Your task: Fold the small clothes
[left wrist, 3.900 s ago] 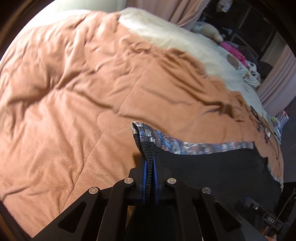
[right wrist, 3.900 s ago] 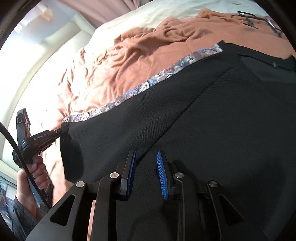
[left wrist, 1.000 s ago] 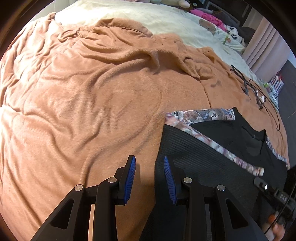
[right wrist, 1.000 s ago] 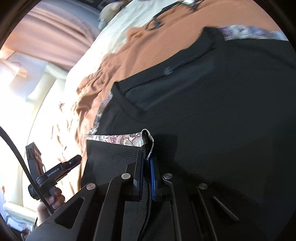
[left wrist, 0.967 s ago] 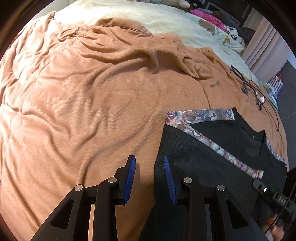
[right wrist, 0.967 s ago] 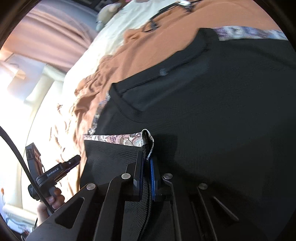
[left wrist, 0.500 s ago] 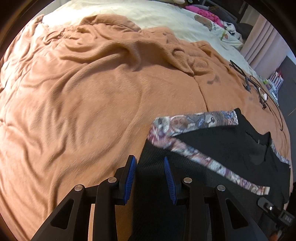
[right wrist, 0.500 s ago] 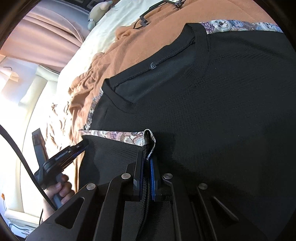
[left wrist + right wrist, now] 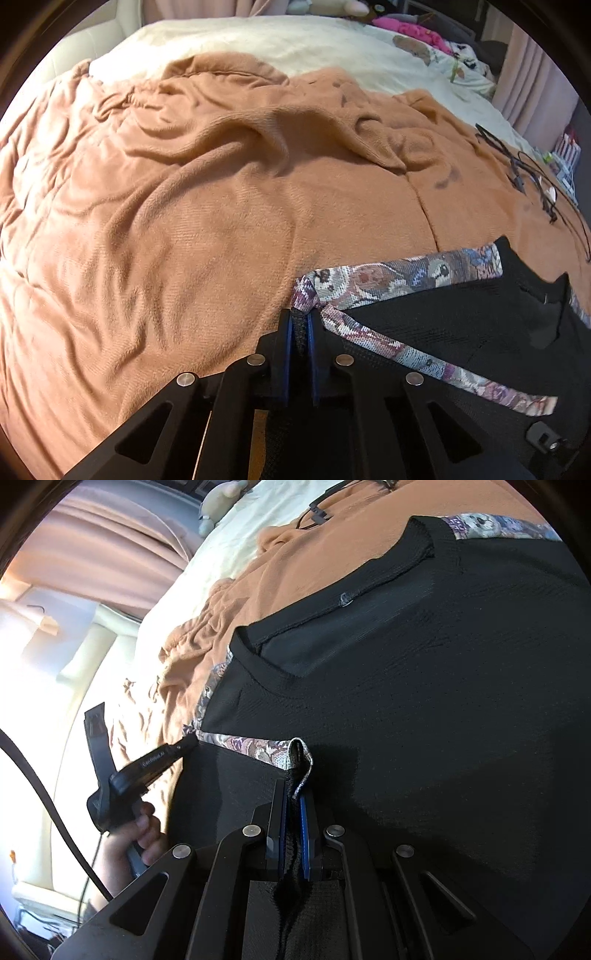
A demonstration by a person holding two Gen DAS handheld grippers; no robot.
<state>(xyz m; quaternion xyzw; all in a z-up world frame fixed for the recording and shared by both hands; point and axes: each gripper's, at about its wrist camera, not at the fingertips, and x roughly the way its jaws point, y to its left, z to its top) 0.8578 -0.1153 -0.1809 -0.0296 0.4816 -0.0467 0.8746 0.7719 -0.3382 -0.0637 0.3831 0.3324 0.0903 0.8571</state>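
A black knit top (image 9: 461,332) (image 9: 424,672) with a patterned floral trim (image 9: 399,273) (image 9: 255,749) lies on a rust-orange blanket (image 9: 184,221). One side is folded over the body. My left gripper (image 9: 300,328) is shut on the fold's corner where the trim bends. My right gripper (image 9: 293,794) is shut on the other trimmed corner of the folded flap, held just above the top's body. In the right wrist view the left gripper (image 9: 188,744) touches that corner, held by a hand (image 9: 140,834).
A cream sheet (image 9: 295,40) covers the bed beyond the blanket. Black cables (image 9: 532,177) (image 9: 321,509) lie on the blanket near the top's far side. Pink curtains (image 9: 122,546) and clutter stand behind the bed.
My left gripper was open beside the top's edge; it moved forward and has shut on the trimmed corner. The right gripper stays shut on its corner.
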